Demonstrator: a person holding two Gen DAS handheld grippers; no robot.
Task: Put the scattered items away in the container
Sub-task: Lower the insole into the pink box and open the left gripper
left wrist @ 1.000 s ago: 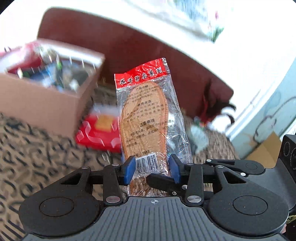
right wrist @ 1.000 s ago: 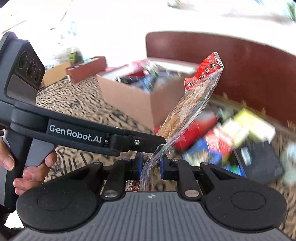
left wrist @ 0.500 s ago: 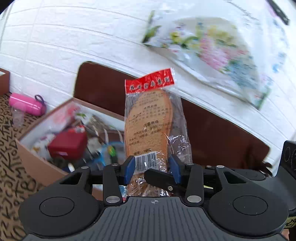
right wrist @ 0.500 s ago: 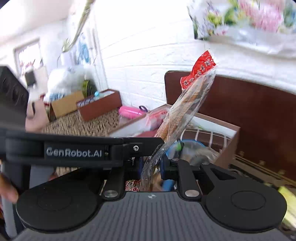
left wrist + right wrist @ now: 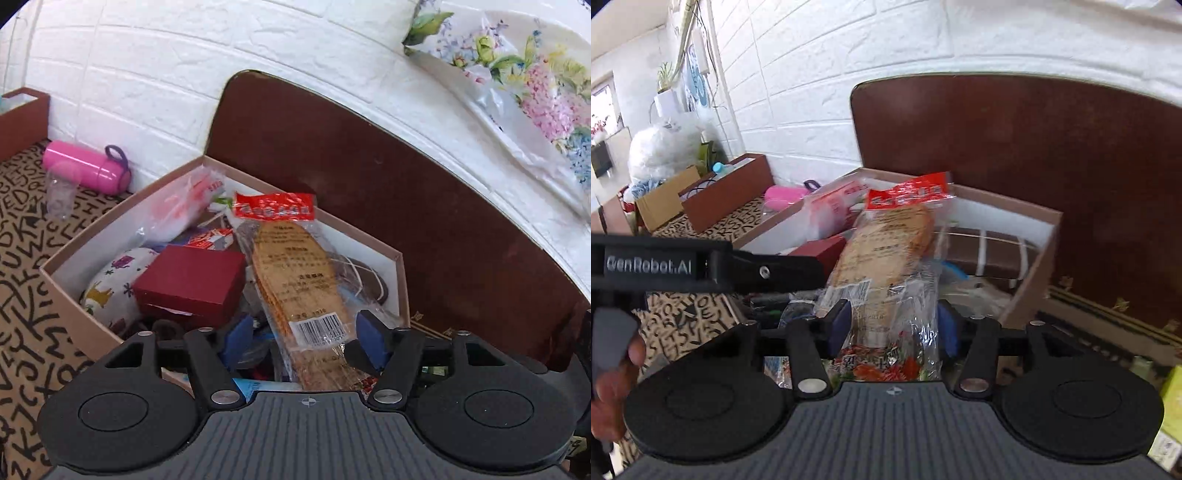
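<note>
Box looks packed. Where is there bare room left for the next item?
Inside the cardboard box, little is bare: a strip of white wall by the far right corner, above the brown striped item. The insole packet, red case and printed pouch crowd the rest. Outside, the lettered cloth left of the box is bare up to the pink bottle.

Both wrist views look forward and slightly downward, close above the cardboard box (image 5: pixel 400 280). The right view sits further right. Shared: box (image 5: pixel 1030 280), insole packet (image 5: pixel 295 273) (image 5: pixel 886 251), brick wall (image 5: pixel 147 74).
</note>
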